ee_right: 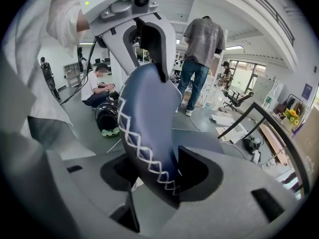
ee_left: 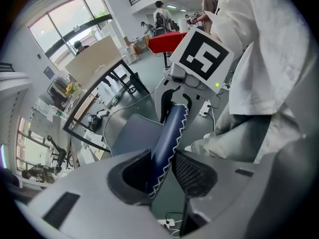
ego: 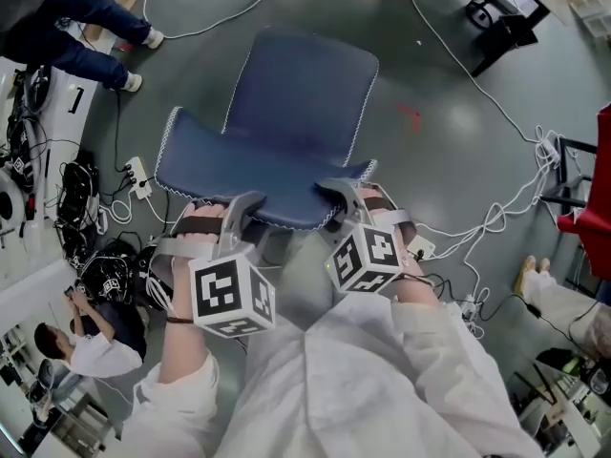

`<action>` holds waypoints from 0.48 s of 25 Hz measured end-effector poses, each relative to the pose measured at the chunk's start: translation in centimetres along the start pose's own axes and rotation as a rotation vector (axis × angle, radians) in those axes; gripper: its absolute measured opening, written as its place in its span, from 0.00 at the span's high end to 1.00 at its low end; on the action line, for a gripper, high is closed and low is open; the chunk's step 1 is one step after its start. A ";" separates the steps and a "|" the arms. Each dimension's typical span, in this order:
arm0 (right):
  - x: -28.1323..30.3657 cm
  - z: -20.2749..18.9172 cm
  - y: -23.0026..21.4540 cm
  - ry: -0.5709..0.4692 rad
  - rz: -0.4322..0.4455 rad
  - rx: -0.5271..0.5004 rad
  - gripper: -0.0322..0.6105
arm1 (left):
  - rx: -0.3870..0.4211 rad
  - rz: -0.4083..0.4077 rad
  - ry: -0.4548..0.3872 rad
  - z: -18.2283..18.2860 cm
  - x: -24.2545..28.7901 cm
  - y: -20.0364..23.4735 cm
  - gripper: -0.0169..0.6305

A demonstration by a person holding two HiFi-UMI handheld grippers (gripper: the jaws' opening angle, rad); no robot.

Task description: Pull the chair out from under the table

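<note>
While the blue chair (ego: 296, 113) stood on the open grey floor (ego: 449, 113), seat turned away from the person, the top edge of its backrest was gripped from above at two places. The left tongs (ego: 243, 208) were closed on the edge's left part and the right tongs (ego: 334, 194) on its right part, the white-stitched rim pinched between each pair of jaws.

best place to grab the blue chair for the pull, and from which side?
Backrest top edge, from behind and above, jaws straddling it. It's a thin padded lip facing the person, slim enough for the jaws. Left gripper and right gripper are shut on it, spaced apart, which should keep the pull straight.
</note>
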State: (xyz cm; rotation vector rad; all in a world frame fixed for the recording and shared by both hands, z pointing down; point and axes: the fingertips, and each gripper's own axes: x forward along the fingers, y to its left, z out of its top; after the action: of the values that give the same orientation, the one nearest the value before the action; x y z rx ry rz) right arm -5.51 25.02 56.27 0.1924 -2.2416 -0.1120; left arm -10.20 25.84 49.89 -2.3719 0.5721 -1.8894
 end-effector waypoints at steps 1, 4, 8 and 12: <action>-0.1 0.0 0.8 -0.001 0.005 -0.004 0.63 | -0.009 0.001 0.005 -0.2 -0.2 -0.7 0.77; -0.4 0.1 2.9 -0.001 0.016 -0.014 0.63 | -0.031 0.005 0.015 -0.7 -0.9 -2.6 0.77; -0.9 0.2 5.6 -0.001 0.032 -0.024 0.63 | -0.055 0.007 0.034 -1.3 -1.8 -5.2 0.77; -1.7 -0.1 8.4 0.000 0.058 -0.040 0.63 | -0.054 0.019 0.057 -1.4 -2.7 -7.8 0.76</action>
State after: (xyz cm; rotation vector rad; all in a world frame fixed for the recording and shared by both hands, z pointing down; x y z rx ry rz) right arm -5.24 33.55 56.25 0.1050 -2.2406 -0.1257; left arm -10.09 34.23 49.88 -2.3431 0.6558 -1.9636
